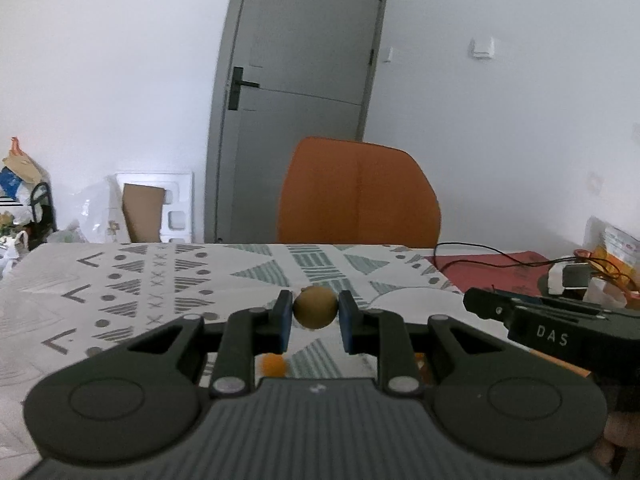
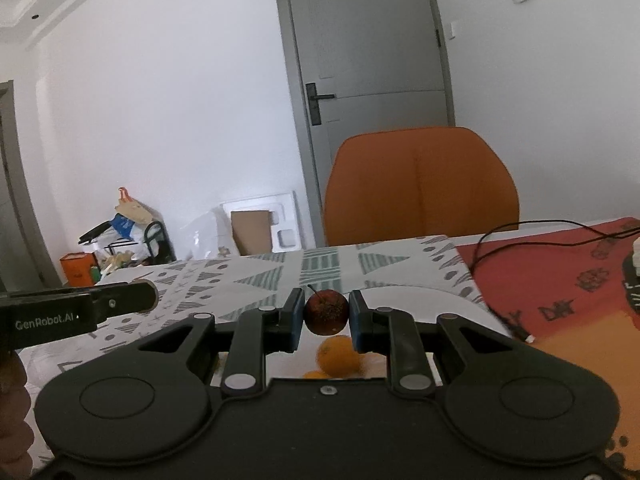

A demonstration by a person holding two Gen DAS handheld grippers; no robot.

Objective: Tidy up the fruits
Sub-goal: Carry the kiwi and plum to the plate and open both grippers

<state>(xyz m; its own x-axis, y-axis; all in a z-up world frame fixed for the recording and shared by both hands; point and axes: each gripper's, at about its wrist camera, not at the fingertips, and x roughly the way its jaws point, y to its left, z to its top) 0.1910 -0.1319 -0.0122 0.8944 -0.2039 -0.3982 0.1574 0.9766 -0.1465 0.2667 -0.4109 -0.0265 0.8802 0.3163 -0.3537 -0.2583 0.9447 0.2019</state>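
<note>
We are working over a table under a white tablecloth (image 1: 168, 280) that is printed with grey and green triangles. A red and orange cloth (image 2: 560, 300) is lying beside it on the right, and a thin black cable (image 2: 532, 232) is running across that cloth. An orange chair (image 1: 358, 192) is standing behind the far edge of the table, and a grey door (image 1: 304, 60) is standing closed in the white wall behind the chair.

We are holding our left gripper (image 1: 315, 320) above the tablecloth, and its blue pads are pressing from both sides on a small round yellow-brown fruit (image 1: 315, 307). This fruit is hanging in the air between the pads, clear of the cloth.

We are holding our right gripper (image 2: 326, 318) just beside the left one, and it is clamping a small dark red fruit with a stem (image 2: 326, 312) in the same way. Under it an orange (image 2: 340, 356) is lying, blurred, and one more small orange fruit (image 1: 274, 364) is showing under the left gripper.
</note>
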